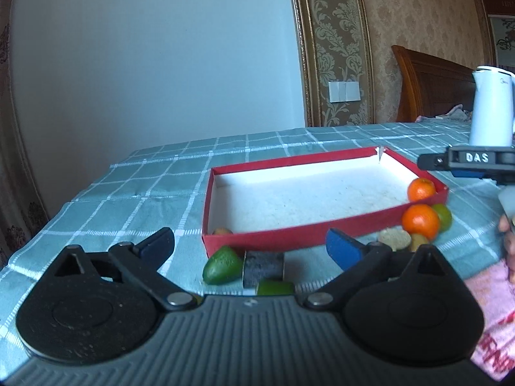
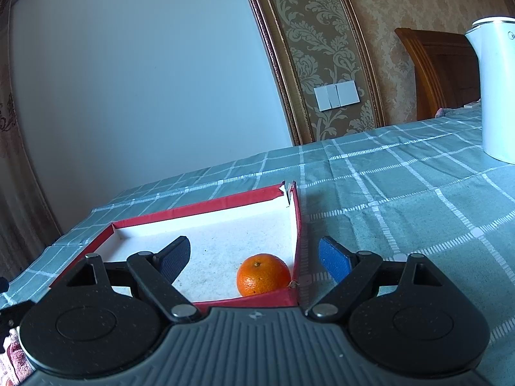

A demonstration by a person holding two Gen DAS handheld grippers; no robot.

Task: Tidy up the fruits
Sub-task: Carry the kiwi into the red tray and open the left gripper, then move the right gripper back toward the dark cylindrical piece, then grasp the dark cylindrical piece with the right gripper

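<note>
Two tangerines are what I track first, both placed against the red tray: one tangerine inside rests on the white floor in the tray's near right corner, touching the wall, and the other tangerine lies outside, just beyond that same corner on the checked cloth. Beside it I see a green lime and a pale round piece I cannot name. Along the tray's near wall, outside it, lie a green avocado, a dark block touching it, and a smaller green fruit nearer my camera; something brownish peeks up at the tray's near left corner, too hidden to identify. My left gripper stands released, jaws spread wide with nothing between them, hovering short of the tray's near wall above the avocado. My right gripper is released too, jaws apart and empty, poised over the tray's right corner above the tangerine inside. I judge the next pick to be the avocado. To do it well I would straddle its broad middle, keep clear of the block, close gently, lift clear of the wall, then set it down away from the tangerine already placed.
</note>
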